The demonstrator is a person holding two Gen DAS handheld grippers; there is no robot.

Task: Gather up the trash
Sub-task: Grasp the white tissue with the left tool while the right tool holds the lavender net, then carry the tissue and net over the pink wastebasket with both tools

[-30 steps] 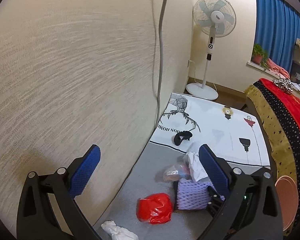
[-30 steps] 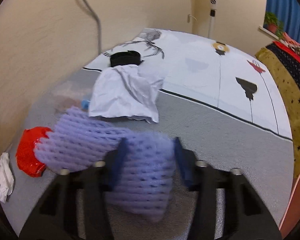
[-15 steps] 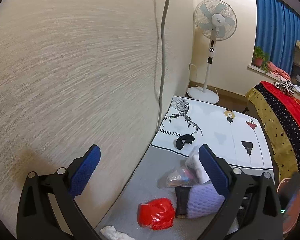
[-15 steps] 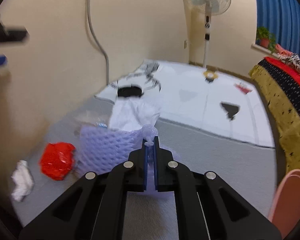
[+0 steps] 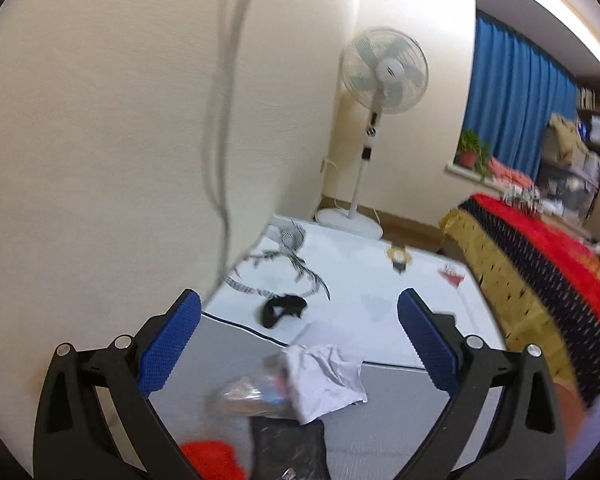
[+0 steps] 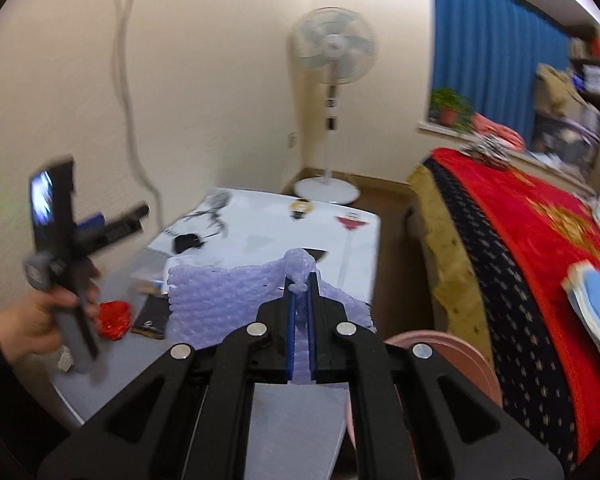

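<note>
Foam netting (image 6: 236, 296) pinched in right claw (image 6: 300, 312), above pink bin (image 6: 460, 348).

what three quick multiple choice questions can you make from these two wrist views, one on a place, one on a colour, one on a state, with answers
1. Where does the crumpled white paper lie?
A. on the red blanket
B. on the floor mat in front of the open left gripper
C. under the standing fan

2. What colour is the foam net?
A. pale purple
B. green
C. orange

3. What state is the right gripper in?
A. open and empty
B. open around the foam net
C. shut on the foam net

Answers: 1 B, the paper rests on the grey and white mat between the blue pads in the left wrist view. 2 A, its mesh shows lilac. 3 C, the pads pinch a bunched fold of the net.
</note>
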